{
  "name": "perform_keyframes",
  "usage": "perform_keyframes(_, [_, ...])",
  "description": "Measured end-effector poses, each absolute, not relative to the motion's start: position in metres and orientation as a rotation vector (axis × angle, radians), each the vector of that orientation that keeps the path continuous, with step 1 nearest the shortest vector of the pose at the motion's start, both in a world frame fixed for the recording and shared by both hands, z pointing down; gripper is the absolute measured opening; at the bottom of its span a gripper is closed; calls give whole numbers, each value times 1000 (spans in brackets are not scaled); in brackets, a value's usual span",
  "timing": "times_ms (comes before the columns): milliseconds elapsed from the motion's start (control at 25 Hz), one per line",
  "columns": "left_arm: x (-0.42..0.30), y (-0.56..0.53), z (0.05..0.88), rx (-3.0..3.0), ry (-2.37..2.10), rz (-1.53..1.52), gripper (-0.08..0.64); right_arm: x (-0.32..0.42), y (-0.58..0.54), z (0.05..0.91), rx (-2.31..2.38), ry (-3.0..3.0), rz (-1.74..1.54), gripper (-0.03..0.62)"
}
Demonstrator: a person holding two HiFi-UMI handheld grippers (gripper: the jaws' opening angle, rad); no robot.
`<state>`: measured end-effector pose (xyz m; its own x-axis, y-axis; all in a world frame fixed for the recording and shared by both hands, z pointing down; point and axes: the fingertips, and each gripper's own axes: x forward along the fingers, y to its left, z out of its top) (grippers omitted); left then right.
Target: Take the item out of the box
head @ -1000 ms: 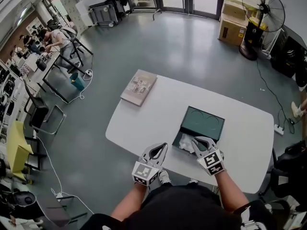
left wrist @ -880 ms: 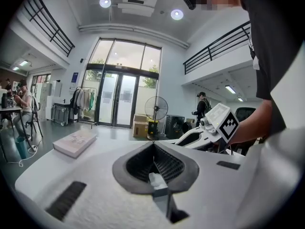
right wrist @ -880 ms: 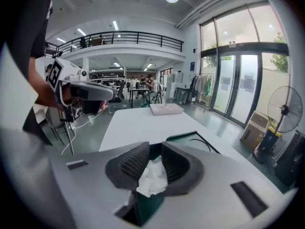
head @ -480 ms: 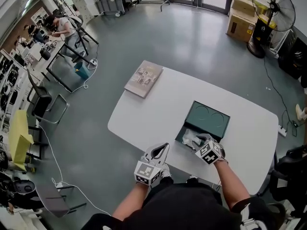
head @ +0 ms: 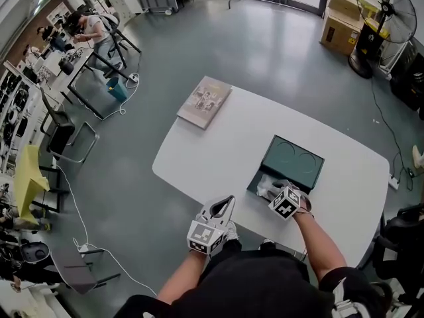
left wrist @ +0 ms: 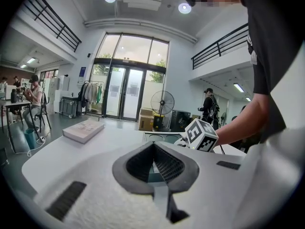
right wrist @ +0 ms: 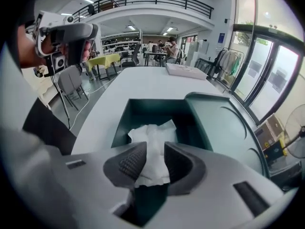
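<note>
1. White table [head: 218,144] on a grey floor [head: 265,52] in a high hall fills the head view, with the person standing at its near edge.
2. Nearest, the left gripper [head: 229,200] hangs just over that near edge. Its jaws are closed tip to tip with nothing between them, and it touches nothing.
3. Just right of it and slightly farther in, the right gripper [head: 274,188] reaches down into the box [head: 254,189]. Its jaws stand wide apart, one on each side of the white crumpled paper [right wrist: 151,135]. The pads flank the paper but do not visibly squeeze it.
4. That paper lies in the dark green tray of the box, against its near side. The lid [head: 295,163] lies open beyond the tray, with two round outlines on its inner face.
5. Farther off, a book [head: 205,101] rests flat at the table's far left corner, well apart from the box.
6. Beyond the table, a fan [head: 387,5] and cardboard boxes [head: 341,32] stand by the glass doors.
7. Black-and-white square markers cover each gripper's cube, and the print on the book's cover is too small to read.
8. A second ago the right gripper hovered above the tray's near rim, with its jaws closer together. It now sits lower in the tray, with its jaws spread around the paper. The left gripper is at the same spot.
</note>
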<state>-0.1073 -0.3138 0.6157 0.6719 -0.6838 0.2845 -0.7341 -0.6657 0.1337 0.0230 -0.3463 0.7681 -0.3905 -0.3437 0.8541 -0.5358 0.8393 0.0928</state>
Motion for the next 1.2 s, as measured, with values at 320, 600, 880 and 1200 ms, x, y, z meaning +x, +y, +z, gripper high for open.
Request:
perform_keyframes(320, [-114, -314, 619, 2635, -1156, 315, 12, 20, -348, 782, 605, -1974, 243, 56])
perform_keyframes(600, [-113, -315, 617, 2648, -1148, 306, 12, 20, -346, 774, 612, -1971, 221, 9])
perform_keyframes(880, [-106, -314, 611, 2665, -1136, 302, 12, 22, -347, 742, 698, -2013, 192, 6])
perform_keyframes(1200, [-97, -312, 603, 2694, -1113, 285, 12, 21, -351, 687, 864, -2110, 140, 8])
